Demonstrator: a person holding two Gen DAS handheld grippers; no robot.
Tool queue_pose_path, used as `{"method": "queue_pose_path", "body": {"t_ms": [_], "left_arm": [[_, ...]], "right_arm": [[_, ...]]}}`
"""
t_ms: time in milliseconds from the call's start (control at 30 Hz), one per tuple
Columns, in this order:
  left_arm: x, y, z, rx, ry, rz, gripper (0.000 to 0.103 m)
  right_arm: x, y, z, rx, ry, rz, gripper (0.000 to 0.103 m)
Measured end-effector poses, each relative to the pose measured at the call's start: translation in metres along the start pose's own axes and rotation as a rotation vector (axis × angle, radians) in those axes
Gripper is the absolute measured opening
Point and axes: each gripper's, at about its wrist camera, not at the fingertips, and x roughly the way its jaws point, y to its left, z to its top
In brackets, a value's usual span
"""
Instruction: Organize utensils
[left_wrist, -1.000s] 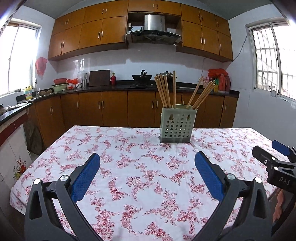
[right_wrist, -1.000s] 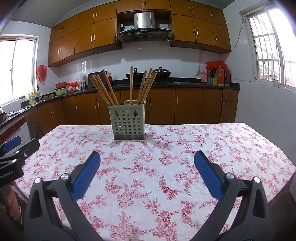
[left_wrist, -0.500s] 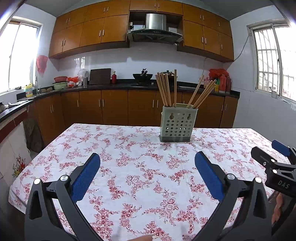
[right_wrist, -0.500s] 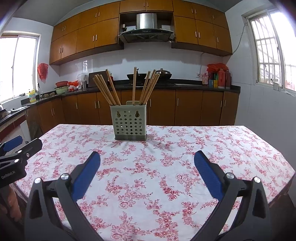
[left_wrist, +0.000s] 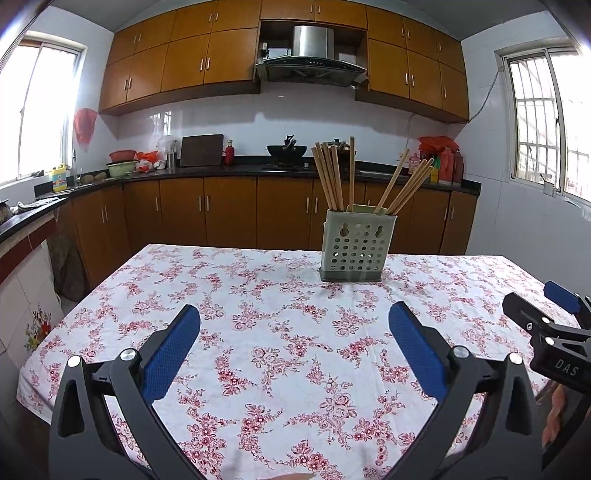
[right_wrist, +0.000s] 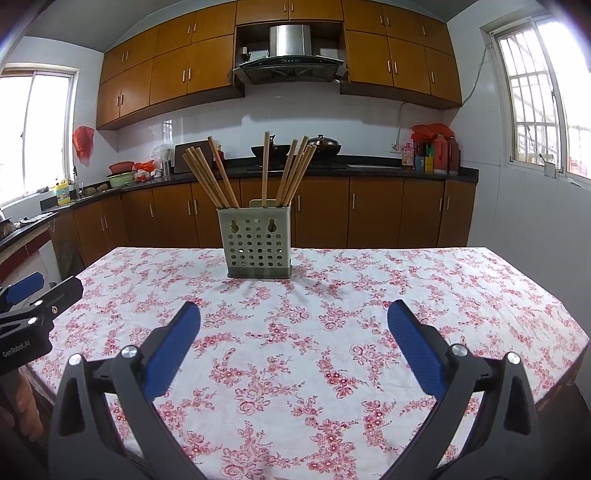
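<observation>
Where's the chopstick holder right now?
The chopstick holder stands on the floral table, left of centre in the right wrist view, beyond both open grippers.

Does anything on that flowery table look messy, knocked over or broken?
Nothing stands out. The perforated holder stands upright on the floral tablecloth, with wooden chopsticks fanning out of it in loose bunches. Nothing is spilled or lying loose. Both tools, left and right, are open and hold nothing.
</observation>
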Motion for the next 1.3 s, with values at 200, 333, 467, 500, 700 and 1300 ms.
{"method": "queue_pose_path", "body": {"t_ms": [200,333,467,500,700,1300], "left_arm": [[0.0001,0.0005,-0.0001,0.0,0.001,0.0,0.101],[0.0002,0.0003,-0.0001,-0.001,0.0,0.002,0.101],[-0.0001,-0.0002,-0.0003,-0.005,0.001,0.005,0.101],[-0.0001,-0.0008,-0.0004,-0.005,0.0,0.006,0.101],[-0.0001,-0.0009,-0.0003,-0.004,0.002,0.006,0.101],[-0.0003,-0.0017,-0.0008,-0.007,0.003,0.006,0.101]], "right_arm": [[0.0002,0.0,-0.0002,0.001,0.001,0.0,0.099],[0.0002,0.0001,-0.0003,0.002,0.001,0.0,0.099],[0.0007,0.0009,-0.0017,0.004,0.004,0.001,0.099],[0.001,0.001,-0.002,0.004,0.004,0.0,0.099],[0.0006,0.0014,-0.0022,0.004,0.004,0.001,0.099],[0.0008,0.0029,-0.0032,0.005,0.006,0.001,0.099]]}}
